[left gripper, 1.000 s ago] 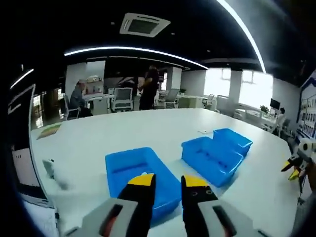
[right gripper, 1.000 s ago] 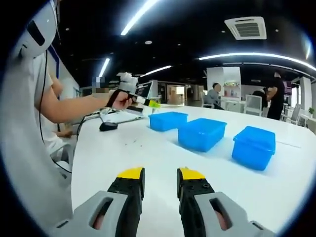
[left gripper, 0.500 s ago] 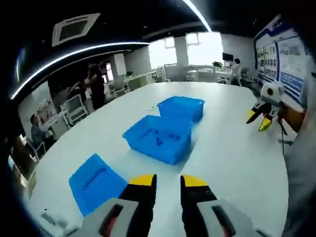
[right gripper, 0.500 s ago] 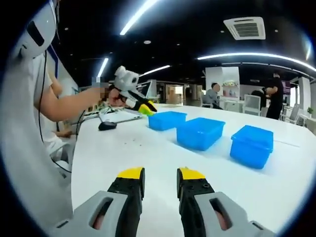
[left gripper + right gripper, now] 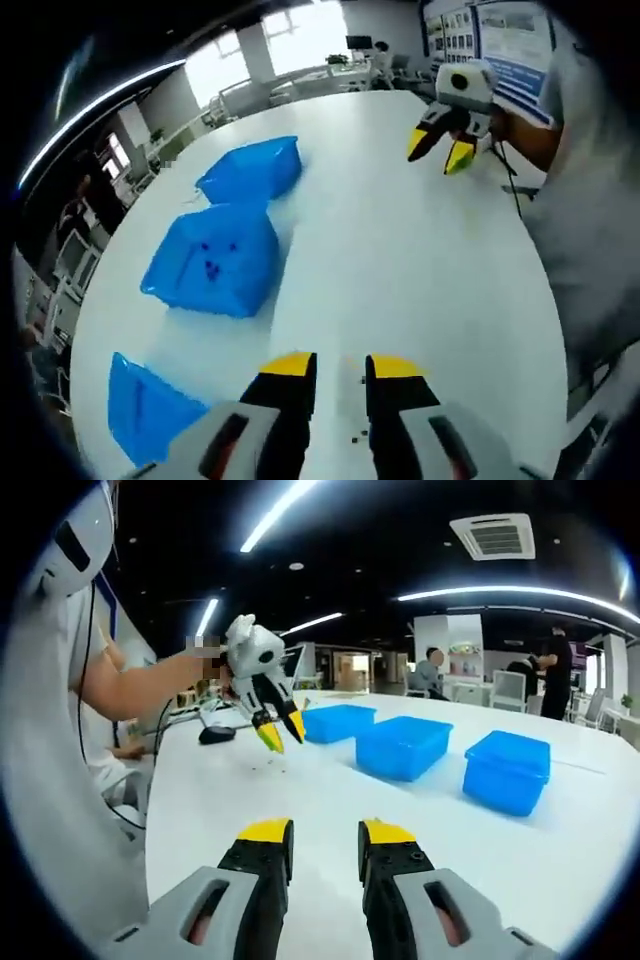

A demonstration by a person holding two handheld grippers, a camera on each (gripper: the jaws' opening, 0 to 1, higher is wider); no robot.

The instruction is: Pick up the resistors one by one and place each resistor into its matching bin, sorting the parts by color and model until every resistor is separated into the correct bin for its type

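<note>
Three blue bins stand in a row on the white table: far bin (image 5: pixel 255 170), middle bin (image 5: pixel 215 260) with dark specks inside, near bin (image 5: pixel 145 415). Tiny dark parts (image 5: pixel 352 436) lie on the table just ahead of my left gripper (image 5: pixel 340 370), which is open and holds nothing. My right gripper (image 5: pixel 325 832) is open and empty, low over bare table. In the right gripper view the left gripper (image 5: pixel 280 732) points down, jaws apart, above small scattered parts (image 5: pixel 265 766). The bins (image 5: pixel 403 747) stand beyond it. The right gripper (image 5: pixel 443 152) hovers at the table's far side.
The person's white sleeve (image 5: pixel 590 230) borders the table edge on the right. A black mouse-like object with a cable (image 5: pixel 215 735) lies by the far table edge. People, desks and chairs (image 5: pixel 520 685) stand well behind the table.
The left gripper has swung away from the bins and tipped downwards over the table near the scattered parts. The right gripper has stayed still.
</note>
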